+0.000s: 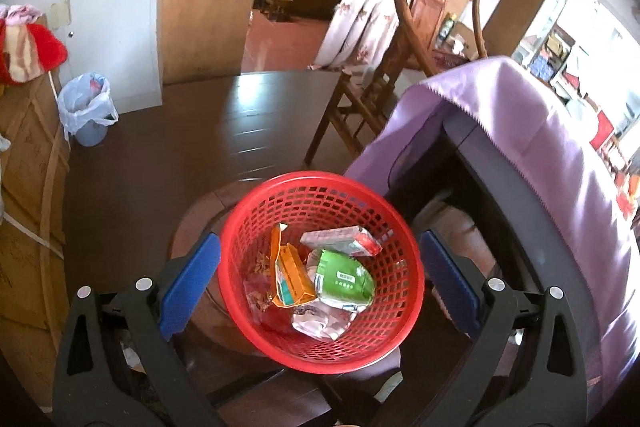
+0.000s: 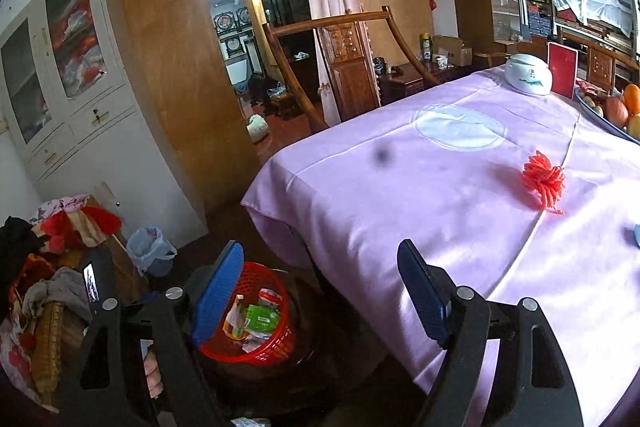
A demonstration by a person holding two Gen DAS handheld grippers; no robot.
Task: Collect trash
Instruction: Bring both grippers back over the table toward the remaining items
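A red mesh basket [image 1: 256, 215] stands on a round wooden stool [image 1: 196, 219] beside the table. It holds an orange packet [image 1: 290, 277], a green packet [image 1: 344, 277], a red-and-white carton [image 1: 340, 241] and a crumpled white wrapper [image 1: 320, 323]. My left gripper [image 1: 320, 237] hovers over it, open, its blue pads [image 1: 192, 283] well apart on either side of the basket in the picture. My right gripper [image 2: 320, 247] is open and empty above the table's near corner. A red pom-pom [image 2: 543, 183] lies on the purple tablecloth [image 2: 440, 207]. The basket [image 2: 260, 351] shows low on the left.
A blue bin with a plastic liner [image 1: 86, 107] stands by the white cabinet [image 2: 80, 99]. A wooden chair [image 1: 400, 67] sits at the table's far end. A white pot [image 2: 527, 73], a red box [image 2: 562, 69] and a fruit plate [image 2: 592, 111] stand far right. Clothes [image 2: 60, 227] are piled left.
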